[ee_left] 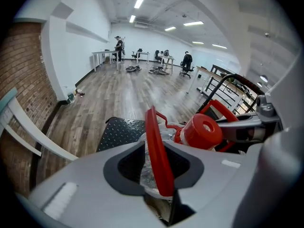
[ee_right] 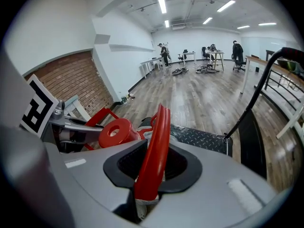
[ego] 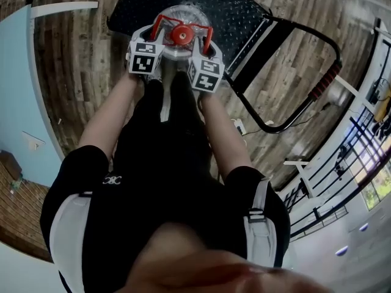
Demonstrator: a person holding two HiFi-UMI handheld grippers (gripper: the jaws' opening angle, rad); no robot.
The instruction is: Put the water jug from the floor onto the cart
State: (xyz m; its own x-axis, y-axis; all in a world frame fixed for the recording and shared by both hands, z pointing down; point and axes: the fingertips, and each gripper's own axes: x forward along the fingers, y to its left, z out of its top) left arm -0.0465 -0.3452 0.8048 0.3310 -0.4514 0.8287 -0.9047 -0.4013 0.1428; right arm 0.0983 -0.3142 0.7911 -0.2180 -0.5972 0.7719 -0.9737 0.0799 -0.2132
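Note:
A clear water jug (ego: 181, 16) with a red cap (ego: 180, 35) and a red handle stands on the cart's black checker-plate deck (ego: 235, 5). My left gripper (ego: 157, 34) is at the handle's left side and my right gripper (ego: 205, 40) at its right side. In the left gripper view the red handle band (ee_left: 157, 156) stands loose in the gap of the left gripper (ee_left: 159, 177), with the cap (ee_left: 199, 129) to its right. In the right gripper view another handle band (ee_right: 154, 151) stands between the parted jaws of the right gripper (ee_right: 152, 175), beside the cap (ee_right: 116, 132).
The cart's black push bar with a red grip (ego: 317, 87) lies folded to the right on the wood floor. A pale blue panel (ego: 15, 90) stands at the left and a black railing (ego: 342, 170) at the right. Far off are desks, chairs and people (ee_left: 142, 58).

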